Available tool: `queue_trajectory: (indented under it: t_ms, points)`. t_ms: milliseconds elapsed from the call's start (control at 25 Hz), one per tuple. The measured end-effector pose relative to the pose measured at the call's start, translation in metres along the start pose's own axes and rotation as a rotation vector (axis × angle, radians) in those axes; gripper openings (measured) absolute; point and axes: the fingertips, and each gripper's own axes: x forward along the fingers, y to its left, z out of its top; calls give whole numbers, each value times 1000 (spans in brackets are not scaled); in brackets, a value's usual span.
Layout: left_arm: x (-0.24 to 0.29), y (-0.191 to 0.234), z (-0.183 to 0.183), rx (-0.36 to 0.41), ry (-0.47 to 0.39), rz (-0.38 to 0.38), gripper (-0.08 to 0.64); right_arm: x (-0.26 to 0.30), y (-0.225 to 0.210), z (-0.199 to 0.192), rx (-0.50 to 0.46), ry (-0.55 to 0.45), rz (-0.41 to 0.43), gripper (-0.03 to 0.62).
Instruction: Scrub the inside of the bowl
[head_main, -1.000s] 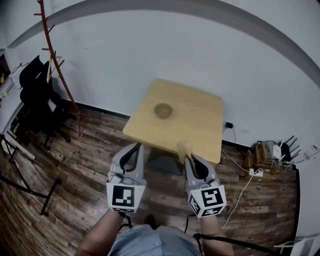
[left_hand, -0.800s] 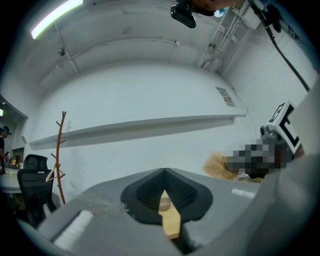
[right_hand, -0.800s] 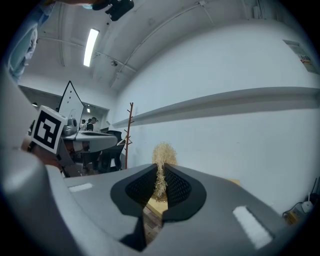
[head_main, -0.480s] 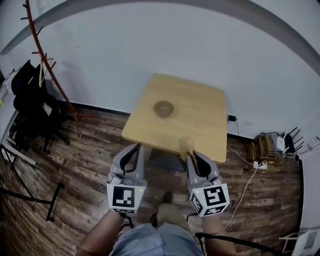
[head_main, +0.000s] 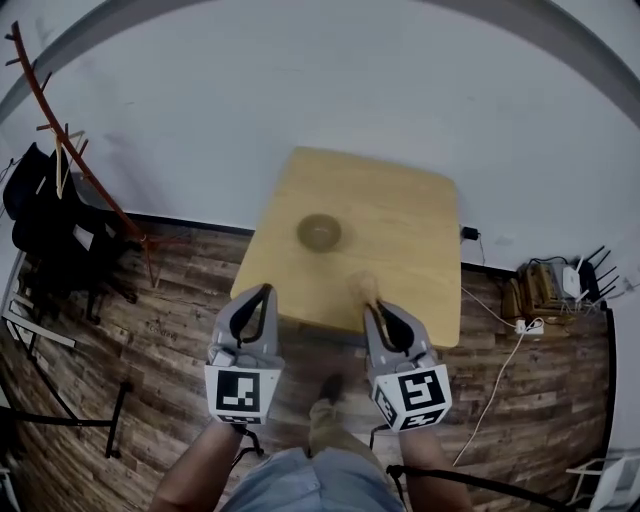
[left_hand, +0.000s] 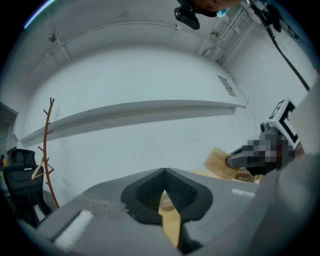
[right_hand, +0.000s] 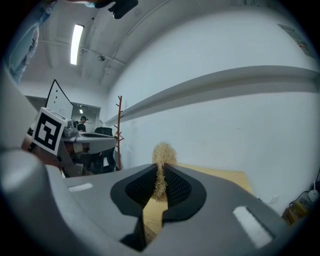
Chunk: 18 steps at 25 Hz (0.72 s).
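Observation:
A small brown bowl (head_main: 319, 232) stands on the square wooden table (head_main: 410, 215), left of its middle. My right gripper (head_main: 372, 306) is shut on a straw-coloured fibre scrubber (head_main: 366, 288), held over the table's near edge; in the right gripper view the scrubber (right_hand: 162, 155) sticks up between the closed jaws of the right gripper (right_hand: 161, 169). My left gripper (head_main: 264, 291) is shut with nothing in it, just short of the table's near left edge. In the left gripper view the left gripper (left_hand: 164, 173) shows closed jaws, with the scrubber (left_hand: 219, 162) off to the right.
A red-brown coat stand (head_main: 75, 165) and a black chair (head_main: 45, 235) are at the left on the wood floor. Cables, a power strip (head_main: 528, 326) and a router lie at the right by the white wall. The person's foot (head_main: 331, 388) is below the table edge.
The person has stepped toward the table: it has drawn closer under both grippers, and the scrubber is now over its near edge. Both grippers stay shut.

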Motion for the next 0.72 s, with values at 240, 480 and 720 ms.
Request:
queue_trajectory:
  t_ms: [240,480,720]
  points:
    - [59,22,-10,5,24,-15,21,55,-26,0,23,14,0,35]
    - [113,40,-7,1,35,-19,21,100,-59,13,35,-2,-11,35]
    - [146,62,2,9,23,-16,21,133,-73,24,28,-1,-9,35]
